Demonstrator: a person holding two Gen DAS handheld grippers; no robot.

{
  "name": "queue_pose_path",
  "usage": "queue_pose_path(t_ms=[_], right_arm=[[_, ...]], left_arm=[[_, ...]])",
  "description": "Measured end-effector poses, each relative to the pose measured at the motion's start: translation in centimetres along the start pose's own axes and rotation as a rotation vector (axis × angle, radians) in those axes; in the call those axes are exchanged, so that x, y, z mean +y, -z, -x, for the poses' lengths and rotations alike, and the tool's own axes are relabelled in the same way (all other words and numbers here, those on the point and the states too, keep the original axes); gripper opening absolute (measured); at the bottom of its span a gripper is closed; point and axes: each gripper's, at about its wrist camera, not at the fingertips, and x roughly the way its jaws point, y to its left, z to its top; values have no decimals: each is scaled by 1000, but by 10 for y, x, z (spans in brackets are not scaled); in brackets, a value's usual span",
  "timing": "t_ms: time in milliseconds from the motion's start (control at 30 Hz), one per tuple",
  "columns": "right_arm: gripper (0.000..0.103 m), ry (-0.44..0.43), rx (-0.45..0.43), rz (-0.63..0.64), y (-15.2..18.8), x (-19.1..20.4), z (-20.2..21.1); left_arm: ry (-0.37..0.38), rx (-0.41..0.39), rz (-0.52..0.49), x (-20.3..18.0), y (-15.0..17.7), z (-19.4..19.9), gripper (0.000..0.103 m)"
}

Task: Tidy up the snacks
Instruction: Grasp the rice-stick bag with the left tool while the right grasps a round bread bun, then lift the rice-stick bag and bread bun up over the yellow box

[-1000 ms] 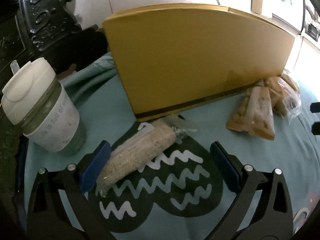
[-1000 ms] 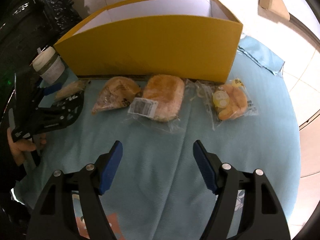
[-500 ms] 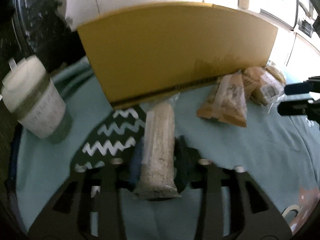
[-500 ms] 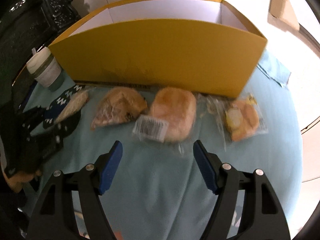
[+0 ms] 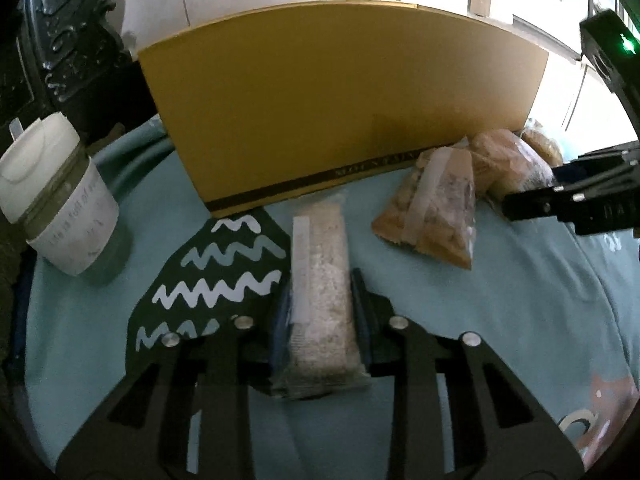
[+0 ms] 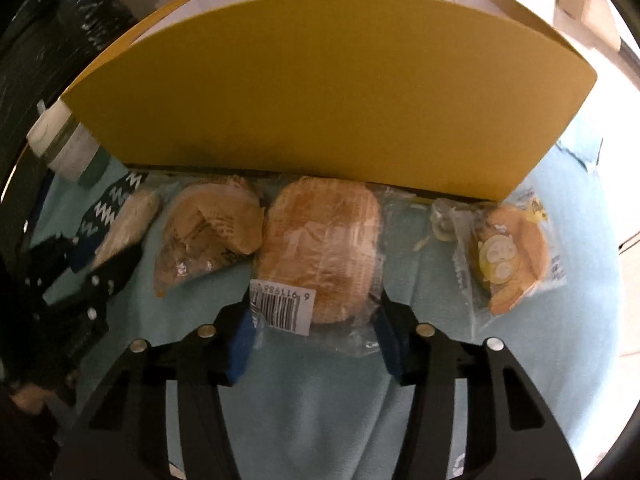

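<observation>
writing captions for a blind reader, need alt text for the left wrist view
The left gripper is closing on a pale wrapped snack bar lying on a teal cloth. Behind it stands a yellow box, with a lidded cup at left and bagged snacks at right.

A row of wrapped snacks lies on a cloth in front of an open box. From left to right in the right wrist view: a long bar, a bagged pastry, a round bun and a packet of small cakes. The bar rests partly on a patterned patch of the cloth, its far end close to the box wall. A lidded cup stands left of the box, apparently just beside its corner. Carved furniture rises behind the cup.
</observation>
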Motion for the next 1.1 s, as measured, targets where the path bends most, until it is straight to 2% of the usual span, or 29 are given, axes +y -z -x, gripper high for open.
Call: queue_pose_path(t_ms=[67, 100, 133, 167, 200, 267, 500, 633, 700, 767, 800, 833, 867, 900, 933, 1000, 1100], right_arm=[[56, 3, -11, 16, 4, 0, 0], [59, 0, -4, 12, 6, -1, -1], [60, 1, -4, 16, 7, -1, -2], [66, 7, 4, 23, 9, 0, -2], [73, 27, 18, 29, 8, 0, -2], [73, 65, 21, 26, 8, -1, -1], [73, 78, 5, 8, -6, 4, -4], [73, 89, 45, 21, -12, 9, -18], [68, 120, 34, 55, -11, 15, -18], [64, 116, 32, 53, -10, 18, -18], [59, 115, 32, 53, -10, 18, -17], [57, 112, 31, 48, -10, 18, -16], [55, 112, 31, 43, -4, 24, -17], [53, 106, 30, 39, -2, 24, -16], [53, 100, 30, 37, -1, 21, -13], [51, 88, 30, 28, 5, 16, -7], [51, 75, 26, 18, 10, 6, 1]], left_arm=[[-16, 1, 5, 3, 2, 0, 38], [-44, 5, 21, 14, 6, 2, 64], [-102, 22, 66, 22, 7, 0, 100], [-113, 50, 116, 33, 8, -6, 101], [-80, 64, 164, 41, 10, -8, 101], [-66, 68, 184, 45, 10, -8, 101], [-79, 65, 170, 47, 12, -6, 101], [-86, 63, 162, 41, 10, -8, 101], [-91, 61, 155, 39, 9, -9, 101], [-56, 48, 140, 33, 8, -7, 87], [-32, 36, 124, 24, 7, -5, 72], [-14, 20, 87, 15, 7, -2, 47], [8, 7, 49, 6, 7, 0, 33], [1, 5, 19, -3, 6, 1, 28], [-19, 6, 23, -6, 6, 2, 28], [11, 12, 107, 1, 7, 2, 28], [5, 21, 109, -4, 13, 9, 27]])
